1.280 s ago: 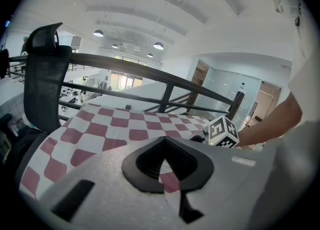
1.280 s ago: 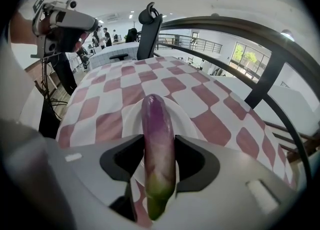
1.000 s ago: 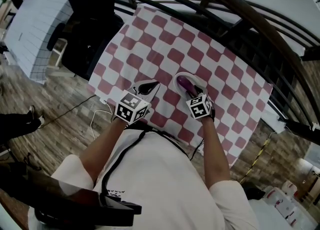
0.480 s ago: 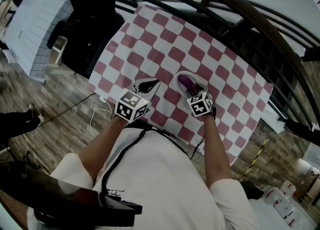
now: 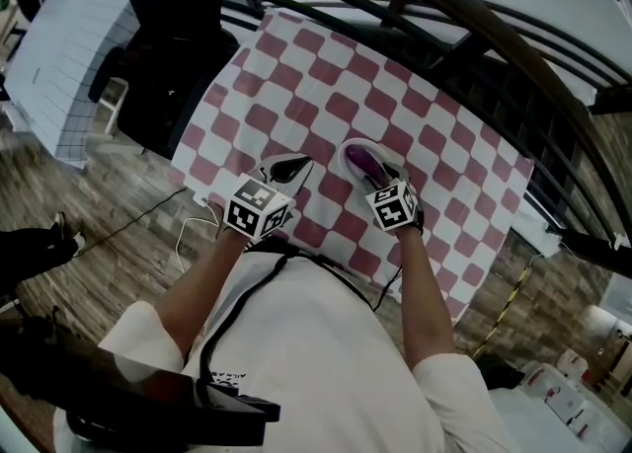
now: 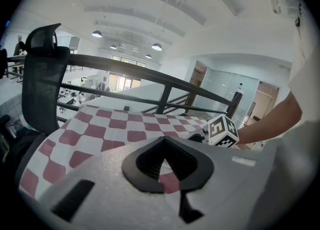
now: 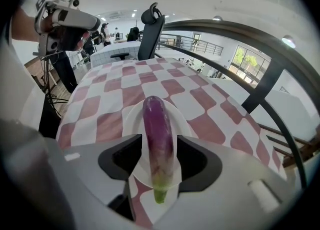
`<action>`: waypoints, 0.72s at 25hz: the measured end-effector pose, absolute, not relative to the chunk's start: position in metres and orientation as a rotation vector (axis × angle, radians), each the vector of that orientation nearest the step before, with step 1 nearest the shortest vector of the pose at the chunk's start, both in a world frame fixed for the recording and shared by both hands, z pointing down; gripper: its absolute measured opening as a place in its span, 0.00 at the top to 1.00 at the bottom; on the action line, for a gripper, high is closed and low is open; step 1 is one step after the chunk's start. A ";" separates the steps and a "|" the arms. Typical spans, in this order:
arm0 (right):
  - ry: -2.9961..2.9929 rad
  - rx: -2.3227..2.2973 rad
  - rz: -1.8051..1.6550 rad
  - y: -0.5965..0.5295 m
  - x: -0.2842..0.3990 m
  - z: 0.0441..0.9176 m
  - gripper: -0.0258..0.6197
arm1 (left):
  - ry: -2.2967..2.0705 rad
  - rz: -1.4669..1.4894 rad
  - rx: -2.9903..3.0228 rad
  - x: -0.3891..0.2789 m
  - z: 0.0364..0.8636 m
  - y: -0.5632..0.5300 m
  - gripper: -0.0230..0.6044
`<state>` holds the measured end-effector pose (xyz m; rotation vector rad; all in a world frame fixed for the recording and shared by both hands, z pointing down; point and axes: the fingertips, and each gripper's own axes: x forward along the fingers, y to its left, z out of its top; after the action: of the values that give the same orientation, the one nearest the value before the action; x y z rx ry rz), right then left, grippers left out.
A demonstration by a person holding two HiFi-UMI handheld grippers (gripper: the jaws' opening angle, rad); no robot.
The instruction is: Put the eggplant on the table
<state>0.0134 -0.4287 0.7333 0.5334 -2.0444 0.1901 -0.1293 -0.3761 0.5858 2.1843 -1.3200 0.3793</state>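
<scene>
Jaws of the right gripper (image 7: 160,146) are opening either side of the eggplant (image 7: 157,129), lying lengthwise between them on a white plate (image 7: 131,118) on the checkered tabletop (image 7: 107,102) (left gripper (image 6: 161,163), clenched on nothing, hovers farther off).

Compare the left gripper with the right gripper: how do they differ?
The left gripper is shut and empty; the right gripper has jaws opening around the long purple eggplant. The left gripper hangs over bare red-and-white checked tablecloth; the right gripper over the round white plate. Both slant downward over that tablecloth.
</scene>
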 end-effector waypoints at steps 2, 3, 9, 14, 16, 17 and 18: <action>-2.063 0.548 0.198 -0.427 0.015 0.726 0.61 | -1.316 0.376 2.193 -0.125 0.584 -0.377 0.96; -2.075 0.558 0.206 -0.427 0.016 0.722 0.61 | -1.314 0.374 2.197 -0.123 0.583 -0.377 0.96; -2.166 0.678 0.293 -0.423 0.027 0.691 0.64 | -1.277 0.369 2.242 -0.101 0.575 -0.375 0.96; -2.249 0.789 0.377 -0.415 0.042 0.662 0.71 | -1.247 0.361 2.275 -0.079 0.569 -0.370 0.96; -2.275 0.838 0.393 -0.410 0.050 0.650 0.75 | -1.241 0.346 2.282 -0.070 0.565 -0.369 0.96; -2.288 0.866 0.405 -0.407 0.054 0.644 0.78 | -1.239 0.339 2.287 -0.066 0.563 -0.368 0.96; -2.302 0.894 0.420 -0.402 0.059 0.639 0.80 | -1.237 0.333 2.293 -0.061 0.560 -0.366 0.96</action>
<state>0.0590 -0.4025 0.6386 0.8936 -2.3019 0.4195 -0.0614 -0.3660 0.5598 2.2934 -1.2372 0.3333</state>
